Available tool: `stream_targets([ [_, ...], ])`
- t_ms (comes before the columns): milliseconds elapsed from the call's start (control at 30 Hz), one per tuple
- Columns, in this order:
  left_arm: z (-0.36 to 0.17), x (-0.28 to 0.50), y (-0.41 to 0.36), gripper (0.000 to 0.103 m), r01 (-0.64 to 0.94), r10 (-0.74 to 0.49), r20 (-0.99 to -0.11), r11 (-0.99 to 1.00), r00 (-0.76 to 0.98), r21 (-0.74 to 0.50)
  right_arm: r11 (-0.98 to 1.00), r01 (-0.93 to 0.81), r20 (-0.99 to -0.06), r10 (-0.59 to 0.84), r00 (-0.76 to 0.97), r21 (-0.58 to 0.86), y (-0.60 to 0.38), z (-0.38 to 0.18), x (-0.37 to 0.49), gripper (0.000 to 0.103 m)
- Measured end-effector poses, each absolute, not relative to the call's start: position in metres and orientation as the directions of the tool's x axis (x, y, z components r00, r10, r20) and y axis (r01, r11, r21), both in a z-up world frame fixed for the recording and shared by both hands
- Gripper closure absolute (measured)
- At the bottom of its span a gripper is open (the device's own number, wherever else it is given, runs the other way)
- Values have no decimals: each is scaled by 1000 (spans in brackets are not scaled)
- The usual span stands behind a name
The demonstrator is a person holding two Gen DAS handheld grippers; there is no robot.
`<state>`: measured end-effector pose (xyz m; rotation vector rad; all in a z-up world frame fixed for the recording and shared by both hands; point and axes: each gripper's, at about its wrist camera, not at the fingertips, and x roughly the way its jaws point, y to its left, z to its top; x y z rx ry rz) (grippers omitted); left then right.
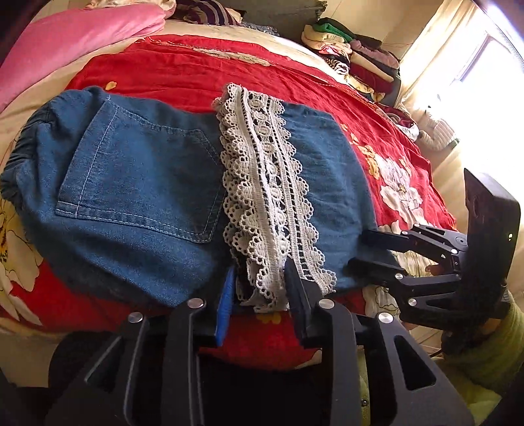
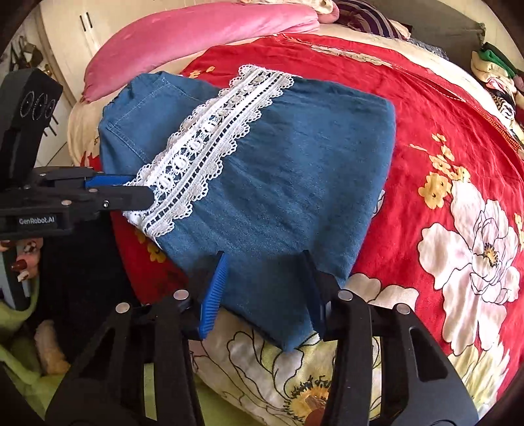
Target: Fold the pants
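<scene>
Blue denim pants point(image 1: 137, 183) lie folded on the red flowered bedspread point(image 1: 203, 68), back pocket up, with a white lace hem point(image 1: 262, 183) across the middle. My left gripper point(image 1: 260, 281) is at the near end of the lace. Its fingers stand on either side of the lace end, with a dark gap beside the blue pad. My right gripper point(image 2: 263, 275) straddles the near denim corner point(image 2: 288, 327). Its fingers are apart, with the fold of the pants point(image 2: 278, 170) between them. Each gripper also shows in the other's view: the right gripper point(image 1: 363, 252) and the left gripper point(image 2: 144, 191).
A pink pillow point(image 1: 75, 36) lies at the head of the bed. Folded clothes are stacked point(image 1: 353, 52) by a bright window at the far right. White cupboards point(image 2: 75, 29) stand behind the bed. The bed's edge point(image 2: 294, 386) drops off just below the grippers.
</scene>
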<state>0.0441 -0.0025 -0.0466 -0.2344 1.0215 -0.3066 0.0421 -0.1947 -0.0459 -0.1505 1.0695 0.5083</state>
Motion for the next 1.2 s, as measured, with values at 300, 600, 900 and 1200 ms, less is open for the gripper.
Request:
stream_targets([
  [300,-42,40,0,69,145,-359,-788,932,500,-333,878,-462,-866,323,382,123,-197,-41,41,65],
  [600,-30,34,4,68,150,-344,-778,938,526,-314,899,-415,-844,328,424,140,-211,-25,45,53],
  [900,-20,28,14,40,132,-315,-768,947,557,-293,907,-401,-826,322,463,130,-212,-14,47,30],
  [1200,-8,22,34,26,79,-255,-754,962,605,-261,910,-394,-806,329,492,132,-209,0,53,16],
])
